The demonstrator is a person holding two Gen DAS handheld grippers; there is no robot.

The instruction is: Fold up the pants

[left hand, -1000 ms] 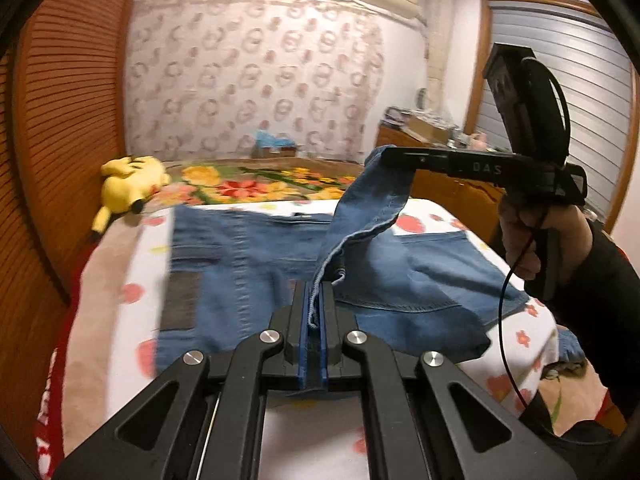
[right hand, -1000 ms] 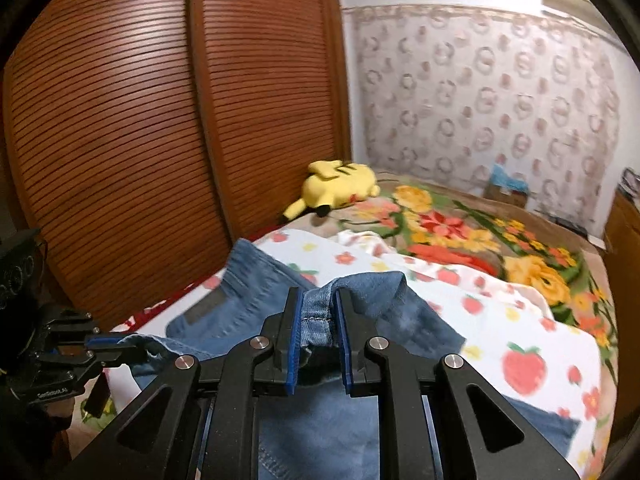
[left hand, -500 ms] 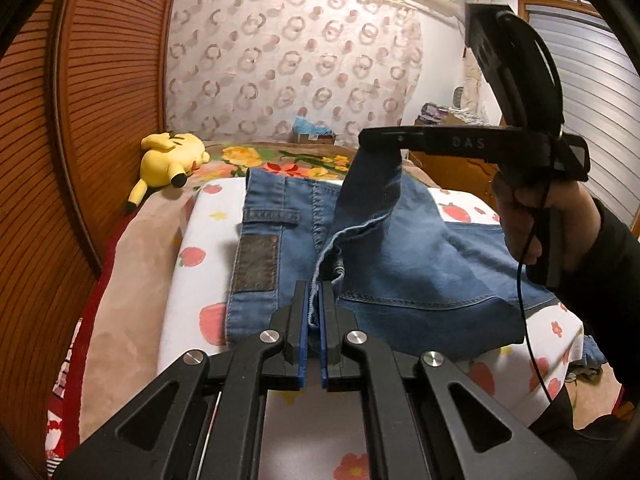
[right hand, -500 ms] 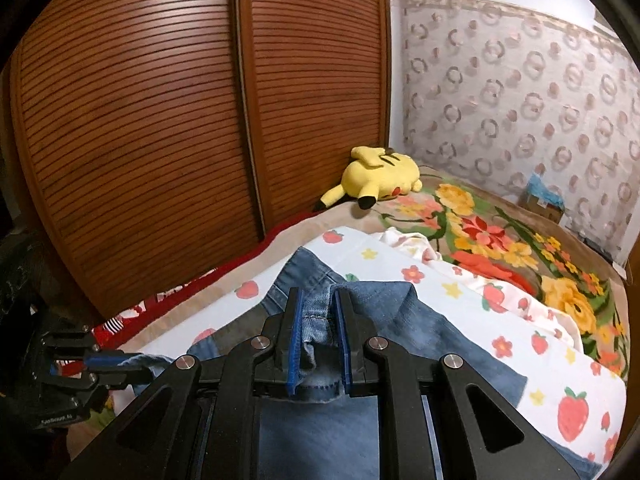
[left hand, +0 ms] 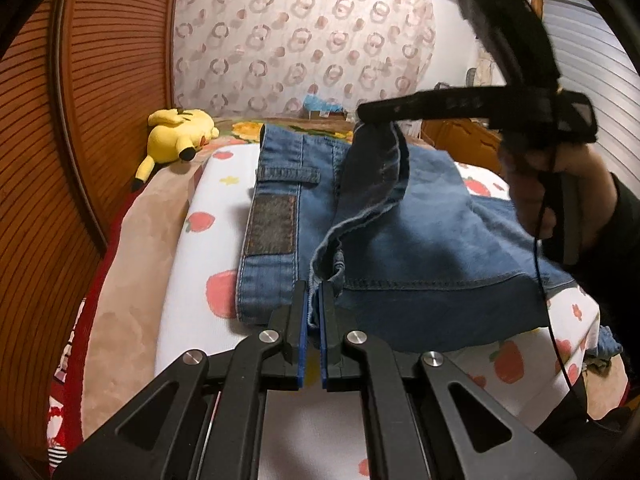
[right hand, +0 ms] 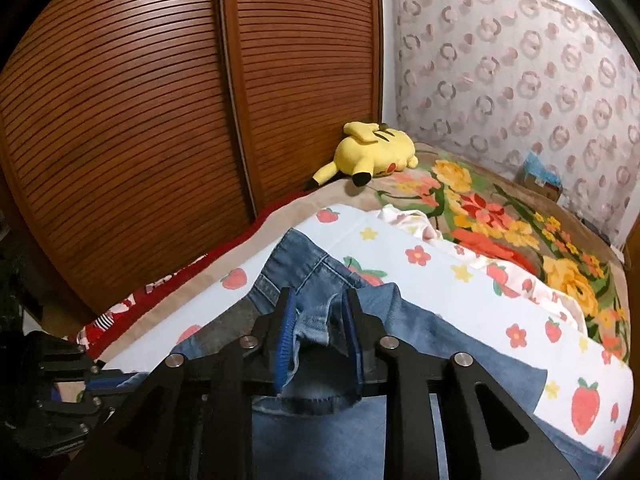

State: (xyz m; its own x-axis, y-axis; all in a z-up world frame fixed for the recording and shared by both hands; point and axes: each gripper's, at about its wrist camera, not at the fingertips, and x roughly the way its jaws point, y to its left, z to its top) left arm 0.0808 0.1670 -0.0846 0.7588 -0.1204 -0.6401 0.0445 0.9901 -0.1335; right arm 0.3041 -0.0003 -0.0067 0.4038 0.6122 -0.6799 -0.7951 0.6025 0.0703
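Currently, the faded blue denim pants [left hand: 400, 240] lie on the white strawberry-print sheet of the bed [left hand: 200, 248], waistband toward the far end, long axis running away from the left wrist camera toward the yellow plush toy [left hand: 178, 134]. At left, the left hand-held gripper [left hand: 314, 300] has its blue-padded jaws nearly together, pinching the frayed hem edge low, close to the sheet. At right, the right hand-held gripper [left hand: 368, 114] holds the other hem corner raised above the garment; in its own view [right hand: 318, 332] the jaws stand wider, with bunched denim between them. The lifted leg section spans between the two grippers and hangs over the flat lower layer, so the coming move is judged to turn on carrying both hem corners forward along that axis toward the waistband. The left hand-held gripper sits lower and nearer the sheet. The dark patch [left hand: 272, 224] on the pants shows no legible writing; lettering on the right unit is blurred.
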